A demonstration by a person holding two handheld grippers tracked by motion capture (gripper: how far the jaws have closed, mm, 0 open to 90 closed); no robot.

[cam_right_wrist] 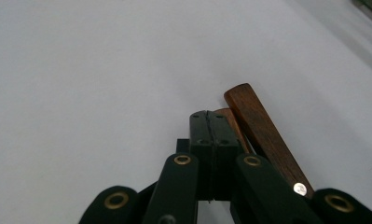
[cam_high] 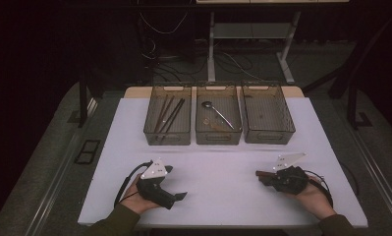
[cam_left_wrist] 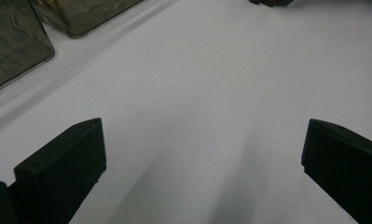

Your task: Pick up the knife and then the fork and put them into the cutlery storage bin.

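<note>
Right gripper (cam_right_wrist: pixel 214 122): jaws closed together, a brown wooden-handled utensil (cam_right_wrist: pixel 263 133) lying along their side; whether the pads actually pinch it cannot be told. In the high view the utensil (cam_high: pixel 263 173) sits low over the white table (cam_high: pixel 223 196), well short of the bins. Left gripper (cam_left_wrist: pixel 202 154): jaws wide apart, nothing between them, resting over bare table.

Judgement: sorting step. Carry the utensil level and lower it fully inside its bin before releasing.

Count: three bins; left bin (cam_high: pixel 167 135) has dark chopsticks (cam_high: pixel 168 116), number unclear; middle bin (cam_high: pixel 218 135) one spoon (cam_high: pixel 218 113); right bin (cam_high: pixel 267 133) looks empty.
</note>
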